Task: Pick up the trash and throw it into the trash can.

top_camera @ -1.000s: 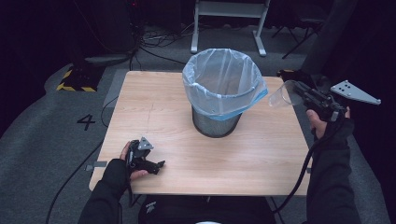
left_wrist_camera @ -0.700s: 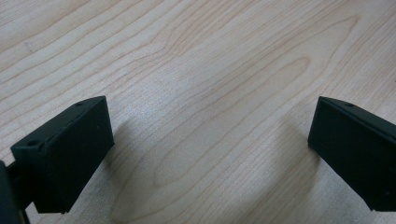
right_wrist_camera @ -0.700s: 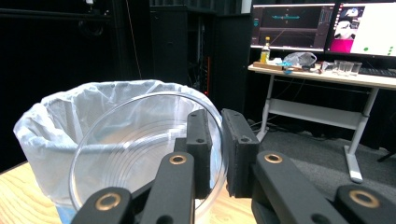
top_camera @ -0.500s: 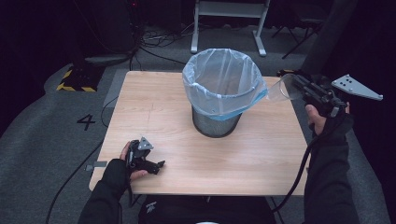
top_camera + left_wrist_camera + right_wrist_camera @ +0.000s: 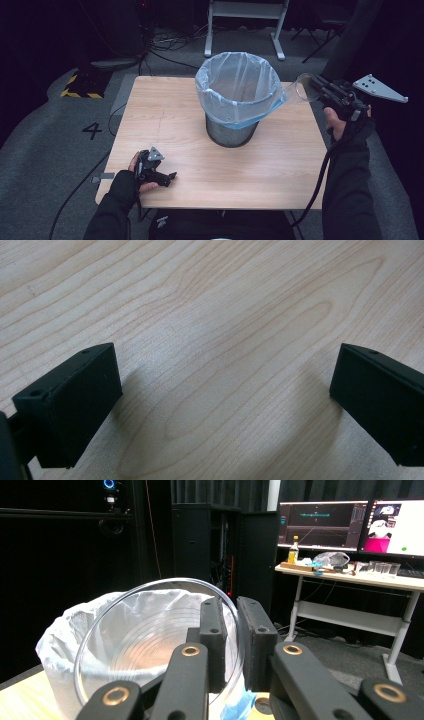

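Observation:
A clear plastic cup [image 5: 299,91] hangs tipped on its side just right of the bin's rim, above the table's right edge. My right gripper [image 5: 316,86] is shut on the cup's wall. In the right gripper view the two jaws pinch the rim of the cup [image 5: 145,640], and the bin's bluish-white liner [image 5: 60,635] shows through it. The black mesh bin [image 5: 230,132] stands at the middle of the wooden table [image 5: 260,165]. My left gripper [image 5: 167,177] rests near the table's front left corner. Its fingers [image 5: 70,400] stand wide apart over bare wood.
A white metal stand [image 5: 245,15] and cables lie on the floor behind the table. A yellow-and-black striped block [image 5: 80,85] and a painted 4 [image 5: 93,131] are on the floor at left. A desk with monitors [image 5: 350,525] stands beyond the bin.
The right gripper has risen a little with the cup, staying beside the bin's rim. The left gripper has not moved.

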{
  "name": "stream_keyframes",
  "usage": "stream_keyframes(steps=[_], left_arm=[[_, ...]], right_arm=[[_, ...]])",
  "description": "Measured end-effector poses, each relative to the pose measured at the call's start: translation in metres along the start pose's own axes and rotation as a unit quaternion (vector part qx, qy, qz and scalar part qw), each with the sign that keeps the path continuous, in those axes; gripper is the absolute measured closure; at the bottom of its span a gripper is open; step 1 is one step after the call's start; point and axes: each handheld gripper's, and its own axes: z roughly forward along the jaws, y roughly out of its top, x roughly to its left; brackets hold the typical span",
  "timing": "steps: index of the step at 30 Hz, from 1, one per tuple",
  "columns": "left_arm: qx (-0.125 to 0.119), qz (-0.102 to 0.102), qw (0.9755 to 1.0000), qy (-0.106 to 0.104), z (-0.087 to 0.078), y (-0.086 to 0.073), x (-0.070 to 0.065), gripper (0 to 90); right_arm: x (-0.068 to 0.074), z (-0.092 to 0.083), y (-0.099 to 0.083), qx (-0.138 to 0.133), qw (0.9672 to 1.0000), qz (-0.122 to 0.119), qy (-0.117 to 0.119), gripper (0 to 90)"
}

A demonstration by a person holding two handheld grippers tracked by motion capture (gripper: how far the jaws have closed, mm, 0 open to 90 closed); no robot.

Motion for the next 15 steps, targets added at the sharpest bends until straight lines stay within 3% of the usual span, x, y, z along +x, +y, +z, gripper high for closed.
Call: stream_keyframes(steps=[4,15], left_arm=[[0.000,-0.001,1.0000,0.000,0.000,0.000,0.000,0.4],[-0.002,0.002,1.0000,0.003,0.000,0.000,0.000,0.5]], right_arm=[[0.006,0.005,0.003,-0.013,0.9997,0.021,0.007,82.2],[0.019,0.019,0.008,-0.028,0.9990,0.018,0.029,82.2]])
